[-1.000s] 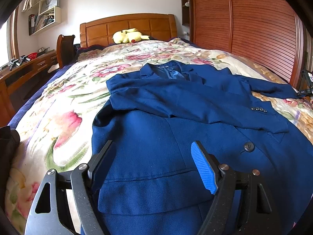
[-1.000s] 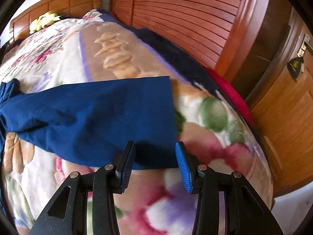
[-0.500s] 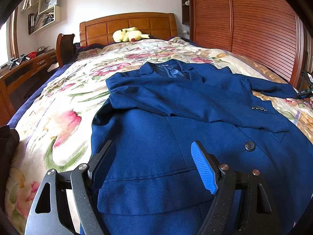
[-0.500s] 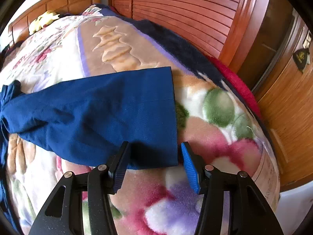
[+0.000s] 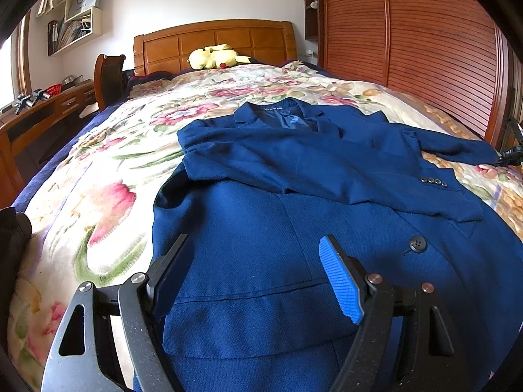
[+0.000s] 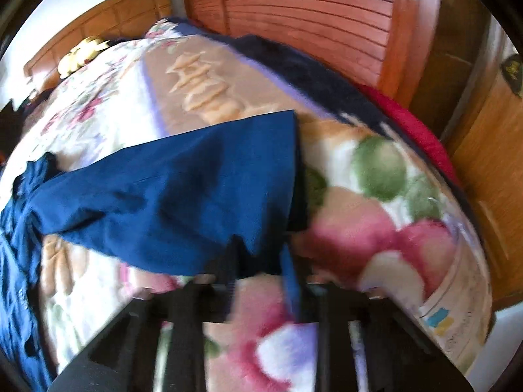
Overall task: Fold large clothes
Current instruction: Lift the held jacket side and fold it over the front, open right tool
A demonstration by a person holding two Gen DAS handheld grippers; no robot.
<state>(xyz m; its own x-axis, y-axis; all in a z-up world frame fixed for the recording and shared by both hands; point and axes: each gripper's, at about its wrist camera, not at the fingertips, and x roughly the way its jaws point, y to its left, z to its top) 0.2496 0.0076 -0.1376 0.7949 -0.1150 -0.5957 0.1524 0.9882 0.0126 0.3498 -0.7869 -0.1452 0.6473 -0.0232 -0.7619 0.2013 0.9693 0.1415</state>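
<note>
The navy blue woven blazer (image 5: 294,215) lies spread on the floral plush blanket (image 5: 98,196), the left gripper (image 5: 258,277) hovering wide apart above its hem while the right gripper (image 6: 261,261) is closing on its sleeve cuff (image 6: 261,196).

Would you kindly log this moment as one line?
left gripper: open above jacket | right gripper: fingers closing on sleeve cuff | bed: floral blanket

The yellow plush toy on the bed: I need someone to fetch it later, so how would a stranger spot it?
Start at the wooden headboard at the far end of the bed. The yellow plush toy lies at its foot, beyond the blue jacket. It is the only plain yellow thing against the floral blanket.
</note>
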